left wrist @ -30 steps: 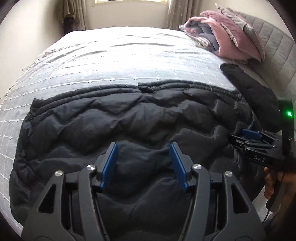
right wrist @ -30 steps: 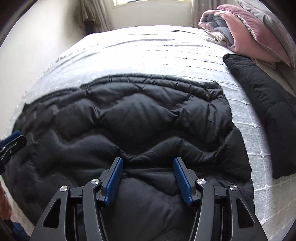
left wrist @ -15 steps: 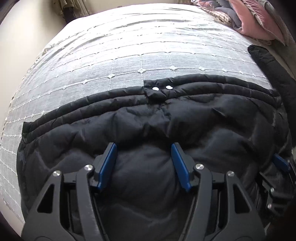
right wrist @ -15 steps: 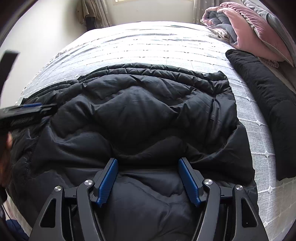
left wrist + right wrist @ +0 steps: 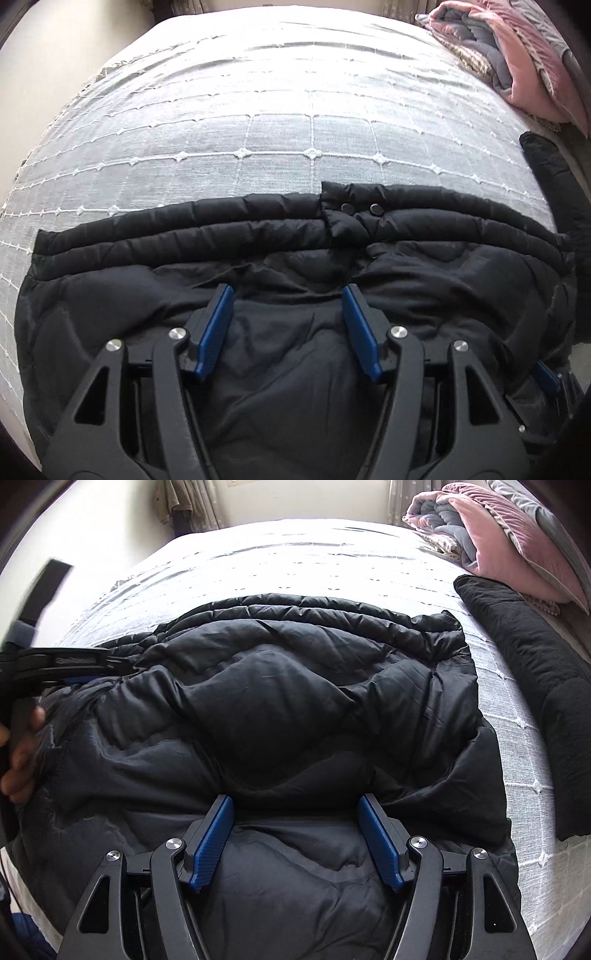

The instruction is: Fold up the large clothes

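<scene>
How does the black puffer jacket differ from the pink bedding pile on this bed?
The black puffer jacket lies spread across the near bedspread; the pink bedding pile sits bunched at the far right. The jacket is one dark colour; the pile mixes pink and grey. Both are quilted.

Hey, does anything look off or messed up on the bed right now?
Nothing is spilled or damaged. The black puffer jacket lies bunched and unevenly folded on the white bedspread, normal mid-fold. A second dark garment lies at the right, beside the piled pink and grey bedding.
</scene>
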### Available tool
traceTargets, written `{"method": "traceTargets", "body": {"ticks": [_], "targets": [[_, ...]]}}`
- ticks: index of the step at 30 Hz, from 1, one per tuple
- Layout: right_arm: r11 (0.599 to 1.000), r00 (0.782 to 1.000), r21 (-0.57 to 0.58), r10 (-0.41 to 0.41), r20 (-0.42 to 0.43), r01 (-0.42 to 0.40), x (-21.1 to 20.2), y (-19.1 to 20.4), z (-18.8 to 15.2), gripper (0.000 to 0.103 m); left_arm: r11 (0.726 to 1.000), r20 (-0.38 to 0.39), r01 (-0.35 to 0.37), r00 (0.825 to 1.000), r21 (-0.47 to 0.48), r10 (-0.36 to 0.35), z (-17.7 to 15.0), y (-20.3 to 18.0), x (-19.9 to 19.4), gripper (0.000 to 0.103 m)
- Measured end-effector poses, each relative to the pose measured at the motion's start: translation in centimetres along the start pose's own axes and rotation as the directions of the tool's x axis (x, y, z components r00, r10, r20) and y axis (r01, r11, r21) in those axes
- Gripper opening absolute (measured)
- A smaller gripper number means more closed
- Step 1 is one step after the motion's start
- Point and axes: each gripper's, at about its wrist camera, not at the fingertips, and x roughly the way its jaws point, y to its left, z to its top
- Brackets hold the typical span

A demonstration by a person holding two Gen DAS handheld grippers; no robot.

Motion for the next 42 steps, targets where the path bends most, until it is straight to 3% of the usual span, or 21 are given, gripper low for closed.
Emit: {"method": "traceTargets", "body": {"ticks": [3, 5, 7, 12, 16, 24, 26, 30, 34, 37, 39, 40, 42], "targets": [[1.0, 1.0, -0.001, 0.001, -0.003, -0.001, 0.0, 0.0, 0.1, 0.071, 0.993, 0.012, 0.114, 0.993, -0.028, -0.114, -2.9, 0.6, -3.6, 0.063], [1.0, 1.0, -0.003, -0.003, -0.003, 0.003, 0.0, 0.1, 0.1, 0.071, 0.989, 0.018, 0.143, 0.989, 0.021, -0.144, -5.5, -0.2, -5.5, 0.063], [1.0, 1.0, -0.007, -0.01, -0.001, 0.01, 0.1, 0.2, 0.1, 0.071, 0.99, 0.039, 0.111, 0.993, 0.091, -0.115, -8.2, -1.3, -6.6, 0.063], [1.0, 1.0, -0.006, -0.005, 0.002, 0.006, 0.2, 0.3, -0.1, 0.072, 0.992, 0.038, 0.037, 0.998, 0.121, -0.042, -13.1, -2.2, -6.0, 0.063], [1.0, 1.0, -0.015, -0.013, 0.001, 0.013, 0.4, 0.4, -0.2, 0.073, 0.986, 0.073, -0.025, 0.997, 0.166, 0.013, -14.2, -3.0, -5.2, 0.063], [1.0, 0.999, -0.014, -0.022, 0.025, 0.022, -0.4, 0.6, -0.4, 0.074, 0.988, 0.083, 0.02, 0.996, 0.151, -0.033, -14.6, -2.1, -5.5, 0.064], [0.999, 0.999, 0.034, -0.025, 0.038, 0.023, -1.9, 0.2, -0.4, 0.074, 0.988, 0.078, 0.026, 0.996, 0.15, -0.038, -14.6, -2.1, -5.2, 0.065], [0.982, 0.986, 0.184, 0.015, 0.169, -0.047, -6.9, -2.0, -1.9, 0.076, 0.988, 0.076, 0.037, 0.996, 0.153, -0.049, -14.6, -2.3, -5.4, 0.065], [0.93, 0.969, 0.353, 0.016, 0.247, -0.106, -11.3, -5.4, -7.3, 0.079, 0.987, 0.08, 0.041, 0.995, 0.158, -0.054, -14.6, -2.2, -5.3, 0.065], [0.854, 0.968, 0.506, -0.016, 0.25, -0.117, -12.3, -8.7, -11.6, 0.079, 0.986, 0.09, 0.041, 0.994, 0.163, -0.056, -15.0, -2.0, -5.5, 0.065], [0.781, 0.978, 0.62, -0.068, 0.195, -0.07, -11.4, -10.4, -14.3, 0.079, 0.986, 0.095, 0.04, 0.994, 0.162, -0.056, -15.3, -2.0, -5.6, 0.065], [0.721, 0.986, 0.69, -0.064, 0.153, -0.06, -10.4, -11.5, -15.7, 0.079, 0.986, 0.099, 0.037, 0.994, 0.162, -0.054, -15.3, -2.1, -5.7, 0.066], [0.612, 0.981, 0.767, 0.081, 0.179, -0.191, -8.5, -12.8, -17.1, 0.08, 0.986, 0.103, 0.031, 0.993, 0.164, -0.048, -15.5, -2.2, -5.7, 0.066]]}}
